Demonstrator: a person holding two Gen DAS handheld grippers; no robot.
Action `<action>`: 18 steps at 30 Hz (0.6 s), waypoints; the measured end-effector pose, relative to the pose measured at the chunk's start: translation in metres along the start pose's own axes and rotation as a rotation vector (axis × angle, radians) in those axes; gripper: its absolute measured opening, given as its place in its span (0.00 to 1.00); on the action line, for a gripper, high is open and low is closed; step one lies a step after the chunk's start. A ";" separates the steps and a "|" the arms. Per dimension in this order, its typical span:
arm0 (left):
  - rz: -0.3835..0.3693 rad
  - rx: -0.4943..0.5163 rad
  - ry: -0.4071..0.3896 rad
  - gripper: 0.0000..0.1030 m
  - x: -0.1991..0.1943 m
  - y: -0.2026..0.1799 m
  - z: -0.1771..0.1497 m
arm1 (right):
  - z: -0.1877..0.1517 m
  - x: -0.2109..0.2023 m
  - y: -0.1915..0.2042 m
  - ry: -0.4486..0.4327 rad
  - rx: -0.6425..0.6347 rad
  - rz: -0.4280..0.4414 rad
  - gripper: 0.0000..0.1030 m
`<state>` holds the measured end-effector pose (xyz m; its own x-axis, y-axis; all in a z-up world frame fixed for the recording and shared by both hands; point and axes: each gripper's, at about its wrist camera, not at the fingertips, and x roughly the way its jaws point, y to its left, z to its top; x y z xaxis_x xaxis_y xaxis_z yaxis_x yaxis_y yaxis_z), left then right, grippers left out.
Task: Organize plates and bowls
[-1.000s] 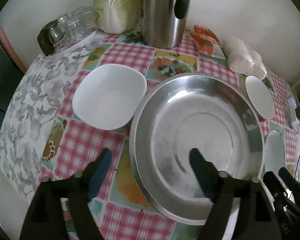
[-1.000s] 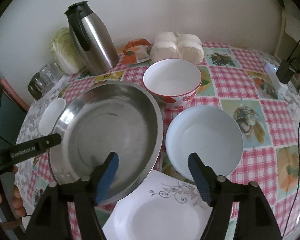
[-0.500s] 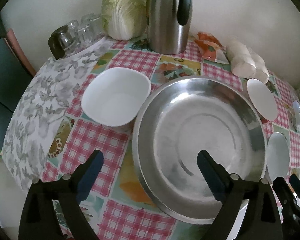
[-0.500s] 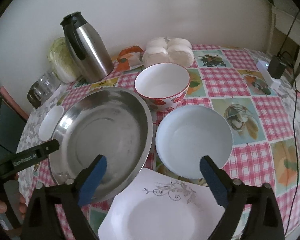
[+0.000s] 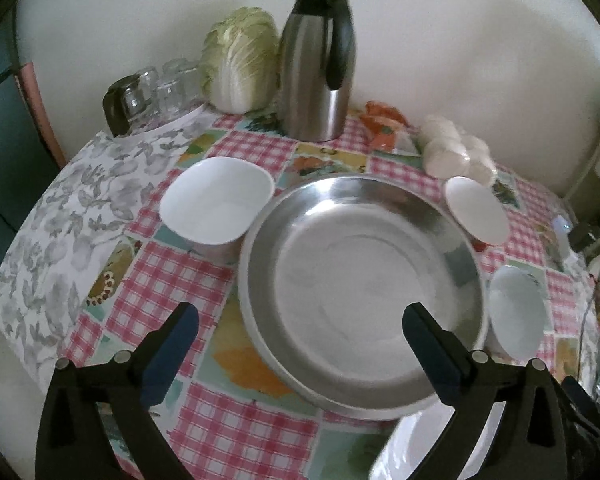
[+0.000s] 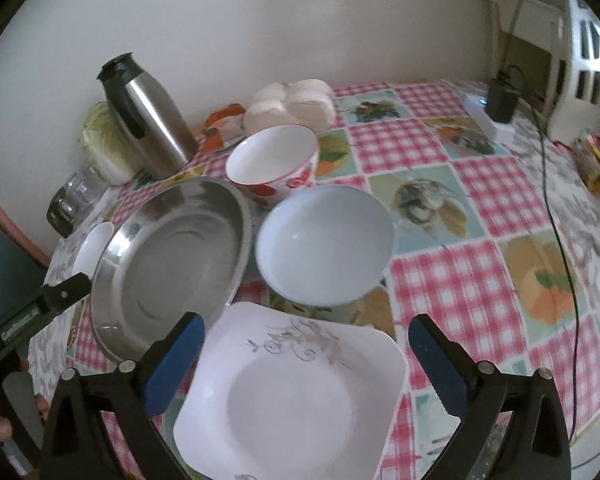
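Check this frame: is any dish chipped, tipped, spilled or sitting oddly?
Nothing stands out. The steel basin, white rounded-square bowl, red-patterned bowl, pale blue bowl and square plate all sit upright and empty on the tablecloth; no chips or spills show.

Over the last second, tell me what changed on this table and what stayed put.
Both tools spread wider and drew back from the steel pan: the left tool is opening with only the pan's near rim between its fingers, and the right tool is opening over the square plate. Nothing was picked up. The pan, bowls, plate and jug lie as before.
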<state>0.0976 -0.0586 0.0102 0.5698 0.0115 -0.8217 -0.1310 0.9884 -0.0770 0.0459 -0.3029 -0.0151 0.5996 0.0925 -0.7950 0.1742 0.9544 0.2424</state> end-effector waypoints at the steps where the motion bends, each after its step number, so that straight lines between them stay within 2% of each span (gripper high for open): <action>1: -0.014 0.009 -0.001 0.99 -0.001 -0.002 -0.002 | -0.002 0.000 -0.004 0.004 0.009 -0.003 1.00; 10: -0.096 0.123 0.060 0.99 -0.009 -0.029 -0.028 | -0.024 -0.001 -0.033 0.055 0.081 -0.022 1.00; 18: -0.159 0.164 0.142 0.99 -0.006 -0.045 -0.053 | -0.038 0.011 -0.044 0.130 0.121 -0.045 1.00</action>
<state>0.0574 -0.1113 -0.0112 0.4517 -0.1557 -0.8785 0.0905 0.9876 -0.1285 0.0150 -0.3329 -0.0552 0.4844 0.0938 -0.8698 0.2959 0.9181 0.2638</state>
